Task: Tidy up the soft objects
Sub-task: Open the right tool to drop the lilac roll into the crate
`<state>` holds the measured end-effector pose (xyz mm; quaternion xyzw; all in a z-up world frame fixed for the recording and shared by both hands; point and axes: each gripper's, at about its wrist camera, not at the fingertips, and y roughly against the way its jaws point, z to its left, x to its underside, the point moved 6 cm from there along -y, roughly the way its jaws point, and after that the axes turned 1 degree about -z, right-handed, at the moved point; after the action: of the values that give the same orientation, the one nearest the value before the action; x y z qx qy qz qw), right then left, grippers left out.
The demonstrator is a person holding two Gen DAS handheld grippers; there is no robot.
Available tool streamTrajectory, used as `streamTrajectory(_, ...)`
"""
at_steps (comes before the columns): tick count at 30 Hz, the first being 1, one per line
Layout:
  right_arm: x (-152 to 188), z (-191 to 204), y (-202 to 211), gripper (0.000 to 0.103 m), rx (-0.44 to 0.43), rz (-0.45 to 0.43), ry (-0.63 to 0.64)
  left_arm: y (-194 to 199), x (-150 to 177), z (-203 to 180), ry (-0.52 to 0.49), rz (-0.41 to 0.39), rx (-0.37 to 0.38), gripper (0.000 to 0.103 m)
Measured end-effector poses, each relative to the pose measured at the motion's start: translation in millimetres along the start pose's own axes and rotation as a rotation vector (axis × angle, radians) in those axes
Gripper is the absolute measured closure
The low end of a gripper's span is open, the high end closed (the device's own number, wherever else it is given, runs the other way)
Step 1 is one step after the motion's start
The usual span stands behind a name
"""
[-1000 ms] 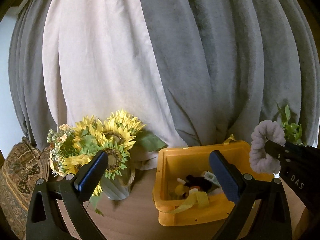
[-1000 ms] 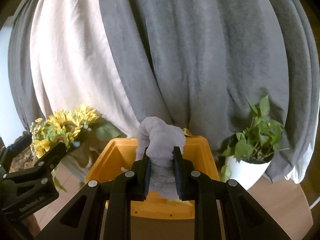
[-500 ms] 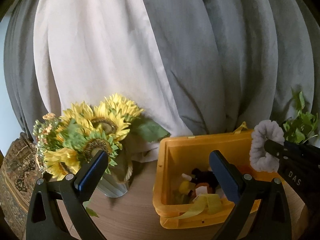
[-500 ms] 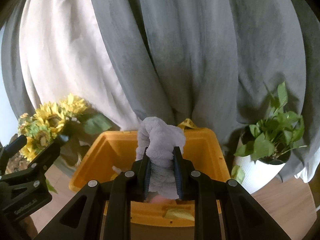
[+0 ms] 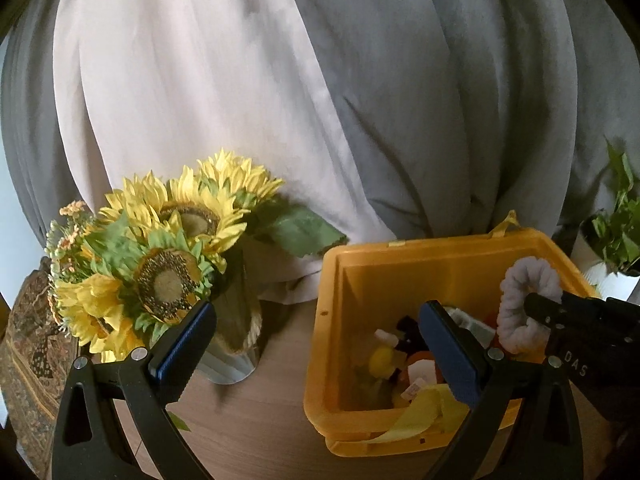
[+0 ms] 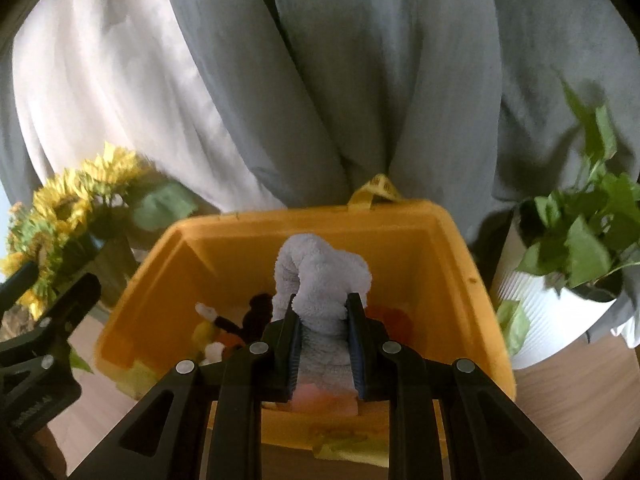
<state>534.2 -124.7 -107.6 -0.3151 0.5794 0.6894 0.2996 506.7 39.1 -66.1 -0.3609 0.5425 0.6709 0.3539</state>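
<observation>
Right wrist view: right hand-held gripper pinches a grey scrunchie, hiding bin contents toward 6 o'clock; left hand-held gripper is spread.

A domestic room, dressed like a living space: heavy grey curtains and a pale sheer panel hang in deep folds behind a wood-grain bench. On it stand a vase of artificial sunflowers and a leafy green plant in a ribbed white pot. A patterned rug or textile shows at the far left edge. Between the flowers and the plant sits a yellow plastic bin holding small soft household items.
</observation>
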Motion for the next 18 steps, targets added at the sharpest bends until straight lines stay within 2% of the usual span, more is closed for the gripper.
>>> streamTrajectory(2, 2.7, -1.4, -5.2, 0.076, 0.006, 0.009, -0.009, -2.6, 0.9, 0.6, -0.004, 0.006, -0.006, 0.000)
streamTrajectory(3, 3.3, -2.5, -7.1, 0.070, 0.011, 0.013, -0.011, -3.6, 1.6, 0.9, -0.005, 0.008, -0.008, 0.000)
streamTrajectory(9, 5.4, -2.6, -6.0, 0.066, 0.037, 0.023, 0.007, 0.2, 2.5, 0.5, -0.005, 0.009, -0.002, 0.000)
streamTrajectory(11, 4.9, -3.1, -1.8, 0.061, 0.044, 0.019, 0.008, 5.8, 2.3, 1.4, -0.002, 0.003, 0.001, 0.000)
streamTrajectory(12, 4.5, -3.7, 1.7, 0.053, 0.047, 0.011, 0.008, 9.5, 1.8, 2.1, -0.002, -0.001, -0.001, 0.000)
streamTrajectory(13, 3.7, -4.1, 6.3, 0.051, 0.059, -0.001, 0.009, 13.6, 1.4, 2.6, -0.001, -0.006, 0.000, 0.000)
streamTrajectory(18, 2.7, -4.0, 36.7, 0.048, 0.077, -0.039, 0.009, 40.4, -1.7, 6.9, 0.011, -0.045, 0.010, 0.000)
